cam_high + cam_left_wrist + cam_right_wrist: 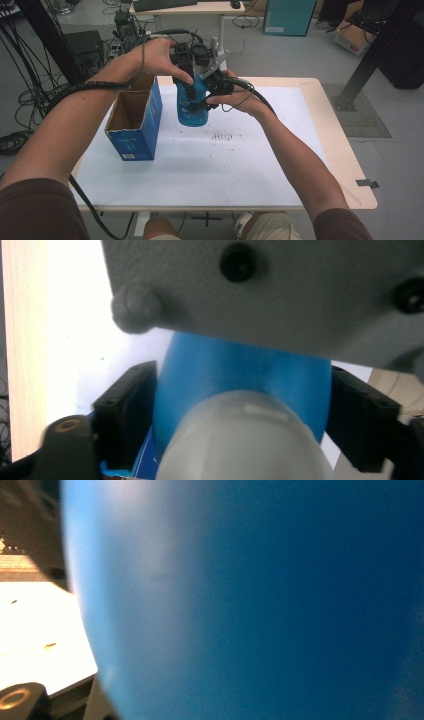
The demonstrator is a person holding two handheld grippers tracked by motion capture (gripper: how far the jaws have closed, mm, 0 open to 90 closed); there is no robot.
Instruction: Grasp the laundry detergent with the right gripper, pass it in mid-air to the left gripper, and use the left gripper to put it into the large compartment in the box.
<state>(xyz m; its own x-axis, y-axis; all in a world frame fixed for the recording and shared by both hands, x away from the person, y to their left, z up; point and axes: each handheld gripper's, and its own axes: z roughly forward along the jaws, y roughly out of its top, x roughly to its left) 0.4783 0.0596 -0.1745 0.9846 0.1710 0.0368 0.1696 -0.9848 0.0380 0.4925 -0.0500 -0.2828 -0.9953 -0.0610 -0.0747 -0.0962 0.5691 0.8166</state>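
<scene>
A blue bottle (193,112) with a white cap (240,440) hangs in the air over the white-covered table (225,165). My left gripper (188,80) comes down from above, and its two black jaws press against the bottle's blue shoulder (225,360) on both sides, just below the cap. My right gripper (206,95) reaches in from the right and is shut on the bottle's body. That blue body (250,605) sits blurred right against the camera in the right gripper view. A grey plate (280,290) of the other gripper hangs close above the bottle in the left gripper view.
An open blue cardboard box (133,120) stands on the table just left of the bottle. The wooden table edge (345,150) runs along the right. A desk with a keyboard (165,5) stands behind, and cables (20,100) lie on the floor at left.
</scene>
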